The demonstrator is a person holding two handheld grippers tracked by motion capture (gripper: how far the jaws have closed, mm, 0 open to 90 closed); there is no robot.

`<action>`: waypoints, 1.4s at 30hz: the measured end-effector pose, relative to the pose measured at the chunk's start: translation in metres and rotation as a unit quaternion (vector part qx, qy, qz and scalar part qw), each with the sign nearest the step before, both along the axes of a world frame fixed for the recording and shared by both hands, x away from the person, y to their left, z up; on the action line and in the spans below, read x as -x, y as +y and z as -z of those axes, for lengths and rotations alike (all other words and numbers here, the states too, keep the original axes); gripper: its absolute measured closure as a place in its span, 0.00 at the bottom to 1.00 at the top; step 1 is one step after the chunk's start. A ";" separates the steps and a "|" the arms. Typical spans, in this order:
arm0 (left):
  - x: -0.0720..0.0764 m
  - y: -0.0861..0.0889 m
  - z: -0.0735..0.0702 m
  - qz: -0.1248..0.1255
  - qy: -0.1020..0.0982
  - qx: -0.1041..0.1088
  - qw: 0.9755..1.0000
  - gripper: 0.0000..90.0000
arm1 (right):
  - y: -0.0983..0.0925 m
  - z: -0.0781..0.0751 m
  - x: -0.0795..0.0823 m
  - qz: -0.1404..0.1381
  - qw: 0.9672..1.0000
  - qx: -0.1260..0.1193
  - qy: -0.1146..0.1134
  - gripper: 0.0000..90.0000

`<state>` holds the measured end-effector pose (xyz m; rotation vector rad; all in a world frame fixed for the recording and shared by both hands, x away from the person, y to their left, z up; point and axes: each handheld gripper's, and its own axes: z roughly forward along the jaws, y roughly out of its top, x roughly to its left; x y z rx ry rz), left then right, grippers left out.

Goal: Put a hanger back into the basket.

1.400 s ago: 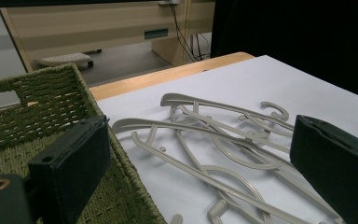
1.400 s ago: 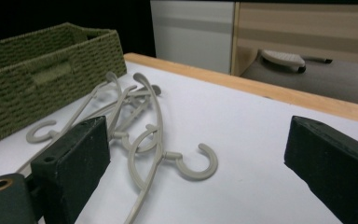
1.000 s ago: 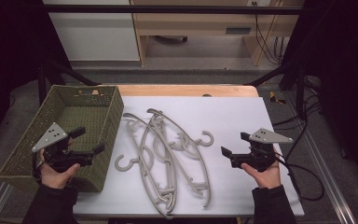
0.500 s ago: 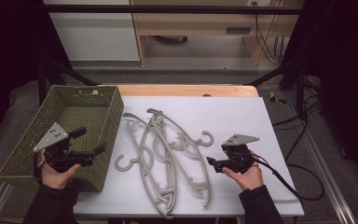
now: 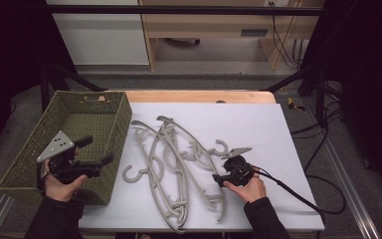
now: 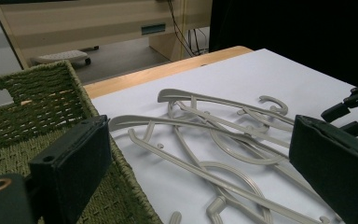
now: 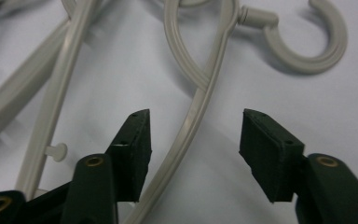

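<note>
Several grey plastic hangers (image 5: 169,159) lie tangled on the white table sheet (image 5: 258,119). My right gripper (image 5: 219,178) is low at the pile's right side. In the right gripper view its jaws (image 7: 196,119) straddle one thin hanger arm (image 7: 186,135). They have just been closing, and a gap remains on both sides of the arm. A hanger hook (image 7: 307,51) lies beyond them. My left gripper (image 5: 99,149) hovers open over the near right corner of the green woven basket (image 5: 92,94). Its wide jaws (image 6: 200,135) hold nothing and face the hangers (image 6: 214,126).
The basket (image 6: 28,107) holds nothing that I can see. A black cable (image 5: 298,194) trails from the right gripper over the table's right front. Bare sheet lies at the far right. The wooden table edge (image 5: 199,95) runs along the back, with cabinets beyond.
My right gripper has moved left and down from the bare sheet to the hanger pile, and its jaws have narrowed around a hanger arm. The left gripper has stayed still.
</note>
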<state>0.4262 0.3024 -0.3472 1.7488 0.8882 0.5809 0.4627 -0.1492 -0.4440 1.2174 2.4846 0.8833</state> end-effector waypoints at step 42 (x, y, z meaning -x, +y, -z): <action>0.001 -0.005 -0.001 0.002 -0.001 -0.009 1.000 0.07 | -0.009 0.000 -0.014 0.106 0.988 -0.001 0.109 0.92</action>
